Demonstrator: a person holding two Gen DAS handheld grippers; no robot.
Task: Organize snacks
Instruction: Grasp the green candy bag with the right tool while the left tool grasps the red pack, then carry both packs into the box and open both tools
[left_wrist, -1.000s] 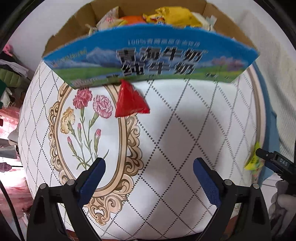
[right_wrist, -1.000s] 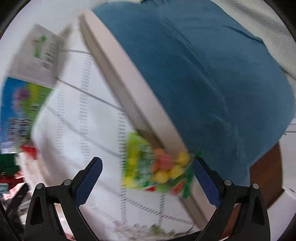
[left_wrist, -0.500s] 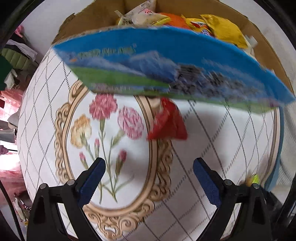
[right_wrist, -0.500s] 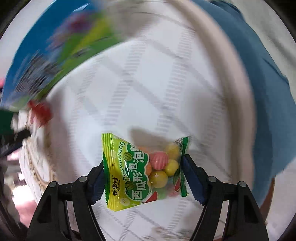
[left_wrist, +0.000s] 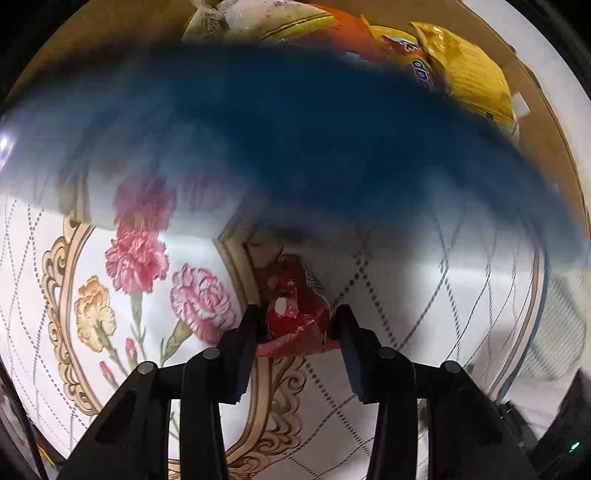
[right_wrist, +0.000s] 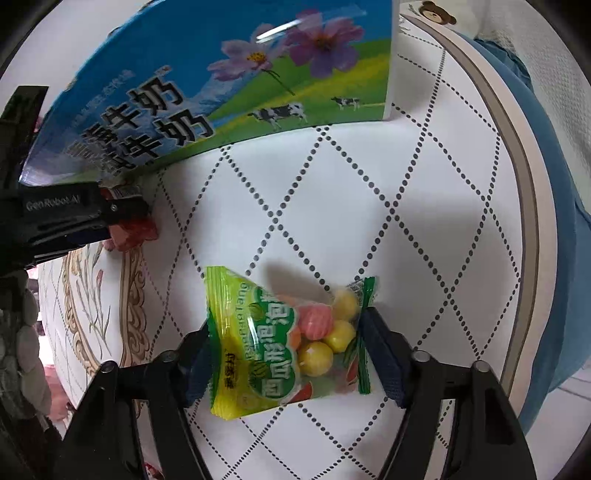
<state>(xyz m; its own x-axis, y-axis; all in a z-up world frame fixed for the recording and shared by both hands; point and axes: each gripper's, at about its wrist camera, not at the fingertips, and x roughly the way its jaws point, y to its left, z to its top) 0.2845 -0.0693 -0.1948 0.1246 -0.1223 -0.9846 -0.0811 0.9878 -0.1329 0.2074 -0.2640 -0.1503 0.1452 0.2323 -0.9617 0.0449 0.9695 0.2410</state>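
Note:
My left gripper (left_wrist: 297, 325) is shut on a red snack packet (left_wrist: 295, 310) that lies just in front of the blue milk carton box (left_wrist: 295, 140), which is blurred. The box holds several snack bags, among them a yellow bag (left_wrist: 476, 81). In the right wrist view the left gripper (right_wrist: 125, 221) shows at the left with the red packet (right_wrist: 135, 230) by the box (right_wrist: 221, 85). My right gripper (right_wrist: 286, 343) is shut on a green bubble gum bag (right_wrist: 280, 343) with coloured balls, lying on the white quilted surface (right_wrist: 406, 206).
The surface has a floral oval print (left_wrist: 140, 280) at the left and a beige border (right_wrist: 532, 229) at the right. A blue cloth (right_wrist: 561, 236) hangs past that edge. Clutter lies beyond the left edge.
My left gripper moved forward to the red packet and closed on it. My right gripper swung from the blue cloth side toward the box and closed on the green gum bag.

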